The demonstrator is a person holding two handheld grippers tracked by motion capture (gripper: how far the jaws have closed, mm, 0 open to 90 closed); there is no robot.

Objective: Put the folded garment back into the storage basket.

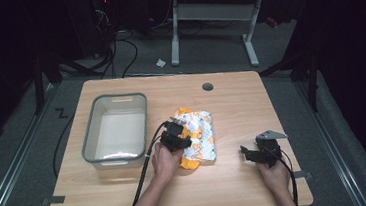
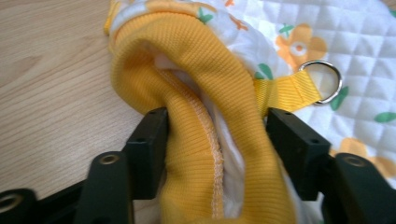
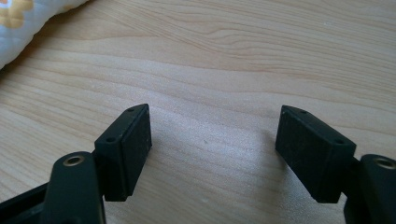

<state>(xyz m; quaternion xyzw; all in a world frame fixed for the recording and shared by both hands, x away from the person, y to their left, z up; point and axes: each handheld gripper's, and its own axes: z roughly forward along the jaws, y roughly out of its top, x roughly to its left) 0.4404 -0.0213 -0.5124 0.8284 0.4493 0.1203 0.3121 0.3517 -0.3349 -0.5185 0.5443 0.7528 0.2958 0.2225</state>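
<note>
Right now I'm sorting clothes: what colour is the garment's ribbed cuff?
Yellow-orange cuff, clearest in the left gripper view.

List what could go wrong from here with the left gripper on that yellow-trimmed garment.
1. The left gripper pinches only the bunched yellow ribbed hem of the quilted garment; thick, springy folds might slip out on lifting.
2. Held at one edge, the garment would likely unfold and drag across the table, perhaps catching the grey bin rim.
3. The metal ring on its yellow strap lies close beside one jaw and could snag.
</note>
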